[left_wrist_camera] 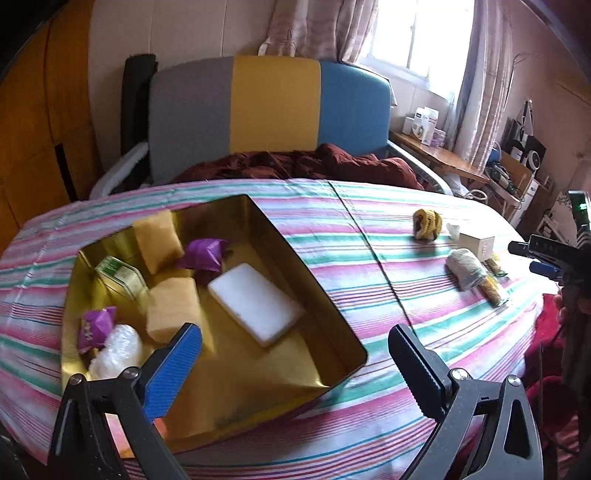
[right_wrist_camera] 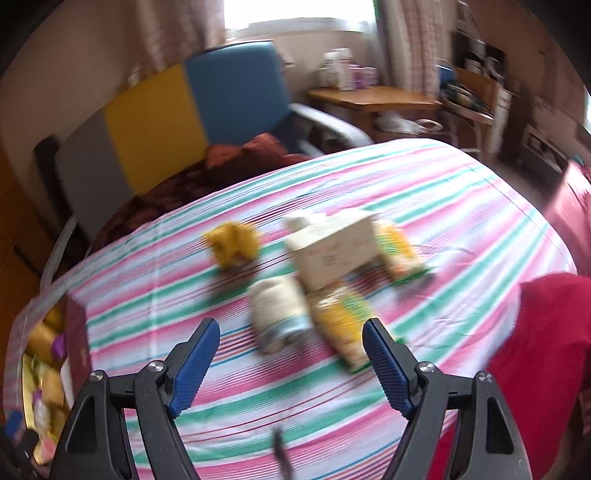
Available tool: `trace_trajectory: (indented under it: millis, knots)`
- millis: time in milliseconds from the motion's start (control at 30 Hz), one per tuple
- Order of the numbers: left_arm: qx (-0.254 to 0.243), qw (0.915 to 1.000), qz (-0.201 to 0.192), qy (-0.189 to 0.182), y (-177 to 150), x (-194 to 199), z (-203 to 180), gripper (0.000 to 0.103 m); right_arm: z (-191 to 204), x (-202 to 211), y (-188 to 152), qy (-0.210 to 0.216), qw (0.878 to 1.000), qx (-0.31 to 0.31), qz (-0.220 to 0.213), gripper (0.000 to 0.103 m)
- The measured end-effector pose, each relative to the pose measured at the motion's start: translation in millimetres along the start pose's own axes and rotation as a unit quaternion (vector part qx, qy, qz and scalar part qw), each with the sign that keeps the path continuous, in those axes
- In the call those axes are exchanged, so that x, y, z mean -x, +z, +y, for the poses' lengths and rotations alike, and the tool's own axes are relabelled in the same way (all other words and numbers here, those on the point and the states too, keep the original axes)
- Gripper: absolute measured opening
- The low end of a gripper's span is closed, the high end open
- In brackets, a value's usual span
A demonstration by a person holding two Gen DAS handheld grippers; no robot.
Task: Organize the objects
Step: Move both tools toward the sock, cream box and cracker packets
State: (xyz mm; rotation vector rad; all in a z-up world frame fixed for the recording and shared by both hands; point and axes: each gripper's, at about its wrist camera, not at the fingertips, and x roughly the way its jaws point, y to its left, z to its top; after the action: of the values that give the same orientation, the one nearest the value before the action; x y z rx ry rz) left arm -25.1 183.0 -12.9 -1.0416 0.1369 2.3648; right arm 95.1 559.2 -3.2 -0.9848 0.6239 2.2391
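Both grippers, L (left_wrist_camera: 295, 354) & R (right_wrist_camera: 291, 350), we're holding released, nothing btw pads. L is hovering over gold tin (left_wrist_camera: 332, 295); R is facing rolled cloth (right_wrist_camera: 277, 314) on striped sheet (right_wrist_camera: 461, 206).

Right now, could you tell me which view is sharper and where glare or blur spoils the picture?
Left wrist view: mostly sharp, the gold tin clear, the window blown out. Right wrist view: motion-smeared, the cream box and rolled cloth soft; fisheye bends both.

Bare striped cloth (left_wrist_camera: 369, 236) between tin (left_wrist_camera: 325, 295) and loose pile, wide lane there. Pile is tight: box (right_wrist_camera: 332, 254) touching roll (right_wrist_camera: 277, 314) and packets (right_wrist_camera: 343, 325); yellow ball (right_wrist_camera: 232, 243) stands apart.
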Motion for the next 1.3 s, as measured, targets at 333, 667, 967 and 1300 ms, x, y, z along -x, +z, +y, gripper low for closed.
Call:
trace_trajectory:
  millis: [333, 667, 967, 1300]
  knots:
    - [-0.037, 0.9983, 0.017, -0.043, 13.2, -11.9, -38.0, 0.102, -87.0, -21.6, 23.5, -0.028, 0.992, -0.121, -0.028, 0.082]
    - [-0.076, 0.9897, 0.074, -0.096, 30.8, -65.4, -104.1, 0.102, -95.3, -29.6, 19.4, 0.028, 0.985, -0.167, -0.013, 0.082]
    - [-0.099, 0.9759, 0.121, -0.152, 41.9, -119.3, -155.9, 0.102, -89.7, -37.9, 17.9, 0.067, 0.985, -0.161, 0.008, 0.084]
    - [-0.085, 0.9663, 0.144, -0.196, 62.6, -172.0, -219.2, 0.102, -96.0, -35.1, 17.7, 0.1, 0.979, -0.176, -0.001, 0.088]
